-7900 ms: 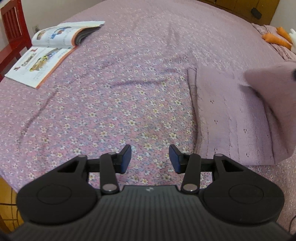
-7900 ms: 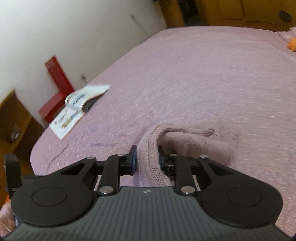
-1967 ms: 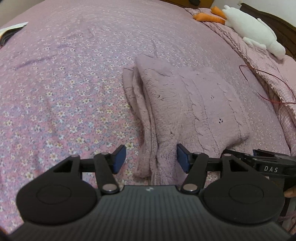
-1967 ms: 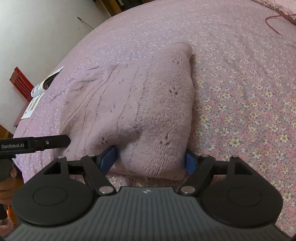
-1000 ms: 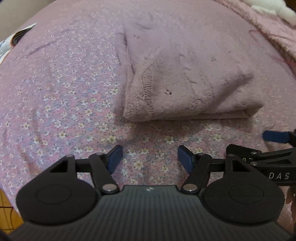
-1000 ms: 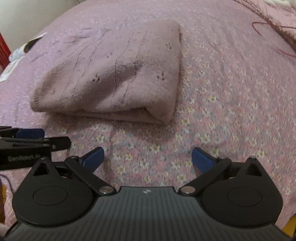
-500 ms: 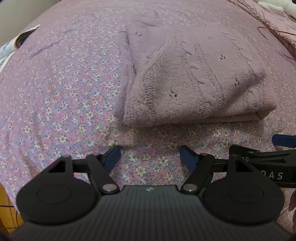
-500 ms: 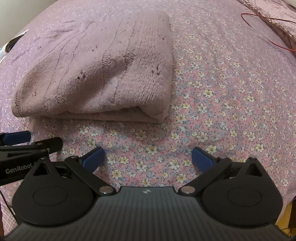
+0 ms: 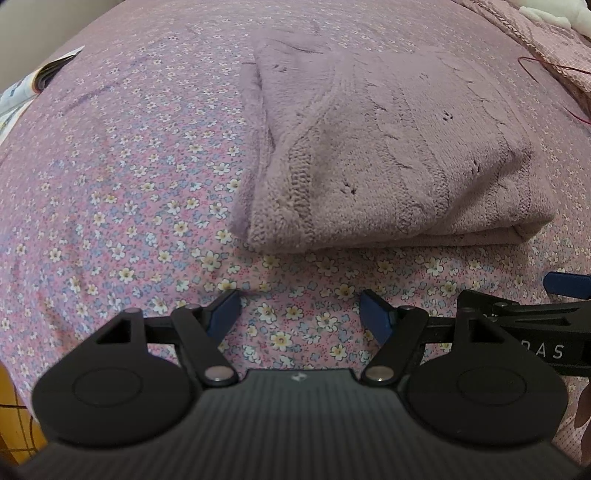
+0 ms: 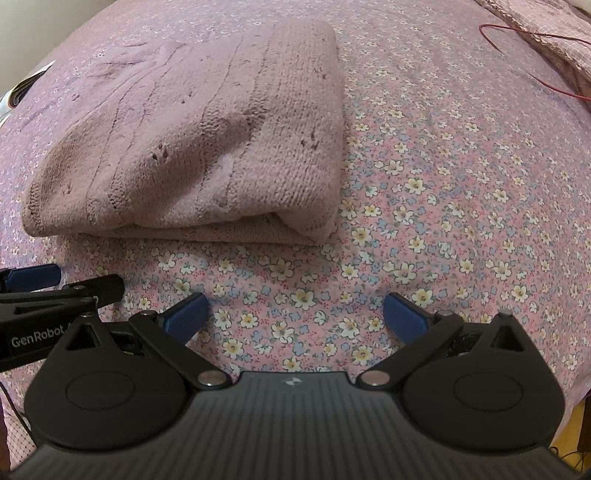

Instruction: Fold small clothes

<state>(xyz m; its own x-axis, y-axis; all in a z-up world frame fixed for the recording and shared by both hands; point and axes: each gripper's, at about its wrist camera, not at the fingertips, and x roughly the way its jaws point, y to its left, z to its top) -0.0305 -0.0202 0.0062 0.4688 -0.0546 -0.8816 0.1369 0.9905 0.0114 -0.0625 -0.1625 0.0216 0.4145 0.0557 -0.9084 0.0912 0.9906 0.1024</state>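
Observation:
A mauve knitted sweater lies folded into a thick rectangle on the floral bedspread; it also shows in the right wrist view. My left gripper is open and empty, hovering over the bedspread just short of the sweater's near edge. My right gripper is open wide and empty, also just short of the near edge. Each gripper shows at the side of the other's view.
An open magazine lies at the far left of the bed. A red cord lies on the bedspread to the far right, beside a pink quilted blanket. A white plush toy sits at the far right corner.
Over the last two seconds both grippers have let go of the folded sweater's near edge and drawn back from it. In the last half second they barely move.

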